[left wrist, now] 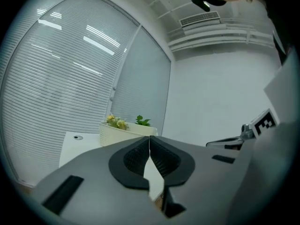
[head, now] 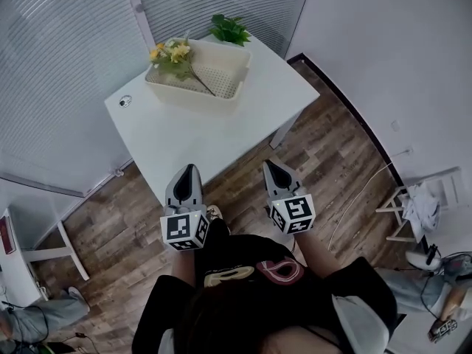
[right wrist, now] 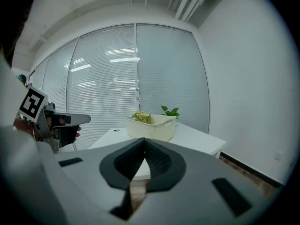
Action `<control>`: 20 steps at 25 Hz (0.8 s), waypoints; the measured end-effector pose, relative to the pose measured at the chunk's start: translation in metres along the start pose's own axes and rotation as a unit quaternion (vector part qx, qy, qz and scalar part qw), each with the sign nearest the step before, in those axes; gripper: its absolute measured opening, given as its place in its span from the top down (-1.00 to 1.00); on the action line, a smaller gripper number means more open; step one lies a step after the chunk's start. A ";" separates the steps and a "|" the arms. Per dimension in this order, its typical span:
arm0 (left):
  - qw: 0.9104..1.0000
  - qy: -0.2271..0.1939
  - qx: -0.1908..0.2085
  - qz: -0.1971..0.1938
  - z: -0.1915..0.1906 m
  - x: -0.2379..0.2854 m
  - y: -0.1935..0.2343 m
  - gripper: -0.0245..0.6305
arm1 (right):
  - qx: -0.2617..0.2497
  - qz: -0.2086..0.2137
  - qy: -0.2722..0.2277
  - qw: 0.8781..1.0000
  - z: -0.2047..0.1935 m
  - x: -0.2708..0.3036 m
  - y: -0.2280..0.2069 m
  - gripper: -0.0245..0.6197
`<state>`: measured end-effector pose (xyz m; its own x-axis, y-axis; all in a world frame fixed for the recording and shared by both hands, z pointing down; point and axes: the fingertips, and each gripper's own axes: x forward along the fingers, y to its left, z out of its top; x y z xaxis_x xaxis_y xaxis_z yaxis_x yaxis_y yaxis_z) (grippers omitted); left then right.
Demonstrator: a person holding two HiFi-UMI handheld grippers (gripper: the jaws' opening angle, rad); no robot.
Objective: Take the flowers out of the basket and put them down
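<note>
Flowers (head: 173,54) lie inside the basket (head: 188,98), their yellow and pale blossoms bunched in its far left corner and a thin dark stem running slantwise across its bottom. A sprig of green leaves (head: 228,28) shows at the basket's far rim; whether it sits in the basket or just behind it cannot be told. The basket is a shallow cream rectangle of plastic, with rounded corners, a bottom pierced by small holes and a handle slot in its end wall. It stands on the far part of a plain white, smooth, square-cornered surface (head: 221,131), and a small round object (head: 125,101) sits apart from it near the left edge. Below the surface is a floor of wood-grain planks (head: 133,234).

Both tongs are held out over the near edge of the surface, well apart from the basket. The left tongs (head: 189,169) have their ribbed dark pads pressed together at the tip, with nothing between them. The right tongs (head: 271,165) are likewise pressed together and hold nothing. Each is grey with black pads and carries a cube with square markers.
</note>
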<state>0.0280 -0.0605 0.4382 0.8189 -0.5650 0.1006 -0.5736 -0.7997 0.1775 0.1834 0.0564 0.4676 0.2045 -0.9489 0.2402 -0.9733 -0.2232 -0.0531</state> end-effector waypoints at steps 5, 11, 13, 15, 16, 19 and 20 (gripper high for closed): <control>1.000 0.005 0.000 -0.012 0.008 0.032 0.032 0.87 | 0.002 -0.008 0.004 1.000 0.009 0.039 0.008 0.89; 0.999 0.006 0.002 -0.031 0.016 0.057 0.060 0.87 | 0.001 -0.023 0.007 1.000 0.013 0.069 0.015 0.89; 0.999 0.007 0.000 -0.039 0.017 0.064 0.065 0.87 | 0.001 -0.030 0.009 1.000 0.014 0.077 0.016 0.89; 0.999 0.006 -0.001 -0.048 0.019 0.070 0.070 0.87 | 0.002 -0.035 0.015 0.999 0.013 0.086 0.018 0.89; 0.999 0.006 0.000 -0.050 0.019 0.071 0.072 0.87 | 0.004 -0.036 0.018 0.999 0.012 0.089 0.020 0.89; 0.999 0.006 0.002 -0.050 0.023 0.073 0.082 0.87 | 0.008 -0.031 0.022 0.999 0.011 0.096 0.027 0.89; 0.999 0.006 0.002 -0.049 0.024 0.074 0.085 0.87 | 0.009 -0.032 0.023 0.999 0.011 0.099 0.028 0.89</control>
<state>0.0391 -0.1750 0.4373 0.8708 -0.4823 0.0948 -0.4915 -0.8514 0.1830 0.1776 -0.0457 0.4794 0.2603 -0.9213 0.2888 -0.9565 -0.2868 -0.0528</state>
